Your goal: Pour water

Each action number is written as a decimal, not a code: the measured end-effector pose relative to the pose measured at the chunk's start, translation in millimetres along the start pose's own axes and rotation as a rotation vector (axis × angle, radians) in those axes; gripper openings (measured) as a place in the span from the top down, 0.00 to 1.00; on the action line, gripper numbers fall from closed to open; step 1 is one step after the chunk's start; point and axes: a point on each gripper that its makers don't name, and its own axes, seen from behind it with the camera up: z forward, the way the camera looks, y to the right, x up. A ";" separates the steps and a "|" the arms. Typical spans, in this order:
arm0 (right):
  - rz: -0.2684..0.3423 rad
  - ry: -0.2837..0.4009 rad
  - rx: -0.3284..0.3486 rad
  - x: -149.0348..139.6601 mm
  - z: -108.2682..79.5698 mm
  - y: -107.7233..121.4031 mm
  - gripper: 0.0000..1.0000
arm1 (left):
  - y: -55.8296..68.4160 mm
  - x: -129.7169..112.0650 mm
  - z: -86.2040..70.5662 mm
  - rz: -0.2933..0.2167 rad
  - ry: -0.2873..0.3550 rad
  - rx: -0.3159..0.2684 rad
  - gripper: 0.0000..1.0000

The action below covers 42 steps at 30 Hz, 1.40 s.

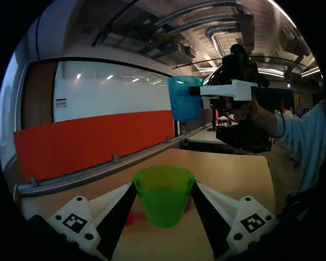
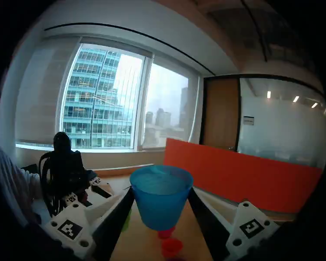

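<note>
Low over the tabletop [image 1: 232, 169], toward its near edge, the left gripper [image 1: 163, 193] pinches the green cup [image 1: 164, 206] upright between both fingers, mouth open upward; whether it rests on the wood I cannot tell. Up and to the right in the left gripper view, well apart, the right gripper [image 1: 187, 92] clamps the blue cup [image 1: 184, 106], also upright and higher than the green rim. Its translucent wall seems to show water inside, though that is uncertain. Pouring likely needs the blue cup brought above the green one and tipped toward it.
</note>
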 end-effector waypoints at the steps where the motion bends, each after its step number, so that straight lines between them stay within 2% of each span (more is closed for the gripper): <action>1: 0.003 -0.005 0.001 -3.9 -1.1 0.4 0.11 | -0.5 -2.0 -0.5 0.001 -0.005 0.001 0.14; 20: 0.028 -0.100 0.040 -79.5 -15.1 -8.5 0.11 | -6.2 -49.7 -7.9 0.012 -0.120 0.007 0.14; 42: 0.011 -0.237 0.089 -167.6 -16.9 -29.7 0.11 | 9.3 -104.2 -9.3 0.004 -0.247 -0.031 0.14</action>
